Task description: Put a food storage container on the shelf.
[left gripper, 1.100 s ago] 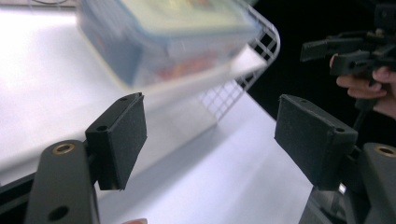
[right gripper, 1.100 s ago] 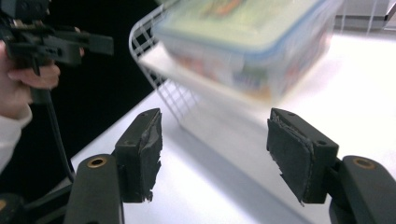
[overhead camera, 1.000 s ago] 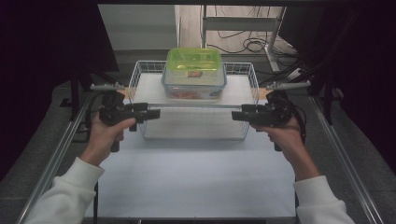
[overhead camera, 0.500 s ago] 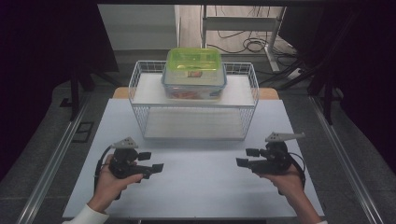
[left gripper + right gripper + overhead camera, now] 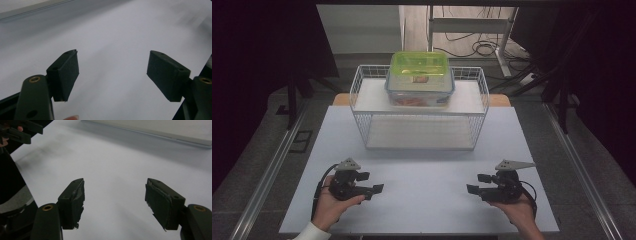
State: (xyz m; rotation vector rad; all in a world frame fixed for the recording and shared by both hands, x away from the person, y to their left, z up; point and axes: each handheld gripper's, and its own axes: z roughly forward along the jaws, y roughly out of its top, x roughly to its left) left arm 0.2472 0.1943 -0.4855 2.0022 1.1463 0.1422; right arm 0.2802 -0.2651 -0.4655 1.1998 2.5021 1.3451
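High view: left claw (image 5: 371,184) and right claw (image 5: 477,183), both open and empty, now lower, well short of the wire basket (image 5: 362,107); right jaws just widened.

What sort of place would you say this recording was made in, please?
Probably a lab or workshop test bench: a white table between metal rails, loose cables on the floor, and a wire basket holding a green-lidded food box.
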